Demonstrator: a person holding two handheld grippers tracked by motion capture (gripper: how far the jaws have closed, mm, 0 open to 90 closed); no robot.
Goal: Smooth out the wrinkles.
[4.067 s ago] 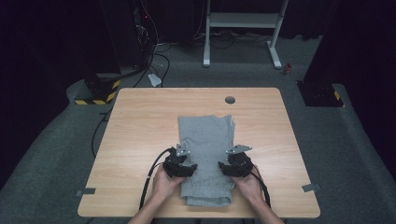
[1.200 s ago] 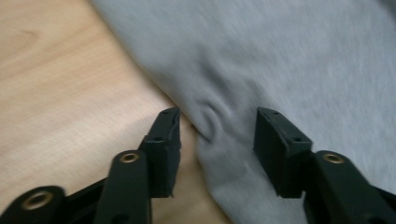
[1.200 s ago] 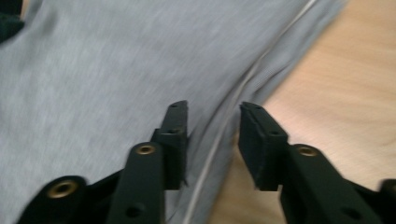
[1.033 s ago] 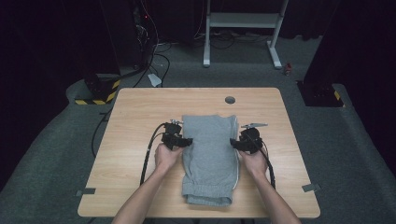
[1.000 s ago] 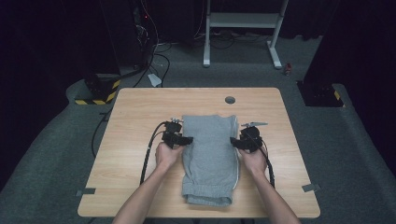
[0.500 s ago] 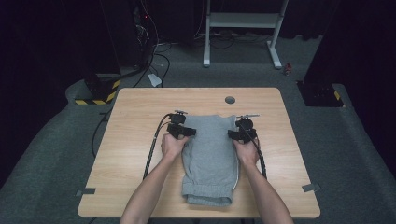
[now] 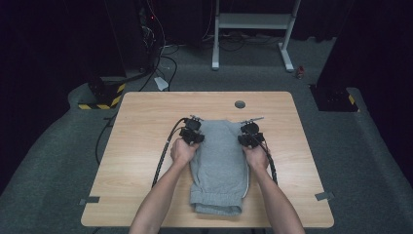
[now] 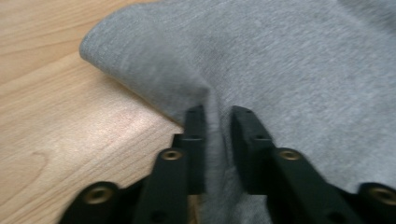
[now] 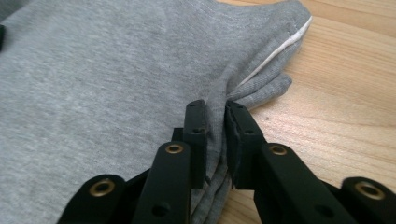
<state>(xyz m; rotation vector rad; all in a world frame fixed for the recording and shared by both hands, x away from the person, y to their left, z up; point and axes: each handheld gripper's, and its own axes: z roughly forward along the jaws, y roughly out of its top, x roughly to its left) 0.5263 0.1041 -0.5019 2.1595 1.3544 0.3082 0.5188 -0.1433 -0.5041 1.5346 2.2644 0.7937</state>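
A folded grey garment [image 7: 219, 165] of sweatshirt cloth lies lengthwise on the wooden table [image 7: 146, 117], its far end between my hands. My left gripper [image 7: 195, 137] is shut on the garment's left edge near the far corner; a ridge of grey garment cloth [image 8: 261, 56] is pinched between the black jaws of the left gripper [image 8: 216, 112]. My right gripper [image 7: 247, 139] is shut on the right edge. There the right gripper [image 9: 215, 108] squeezes several layers of the grey garment [image 9: 102, 84], with a white seam [image 9: 280, 49] showing at the corner.
A round grommet hole [image 7: 239, 104] sits in the table behind the garment. Black cables [image 7: 163, 151] trail from both grippers along the forearms. A white desk frame [image 7: 253, 29] and a yellow-black striped block [image 7: 100, 102] stand on the grey floor beyond the table.
Both grippers have travelled from the garment's near end up along its sides to the far end. Over the last half second they moved slightly farther and closed on the edges.
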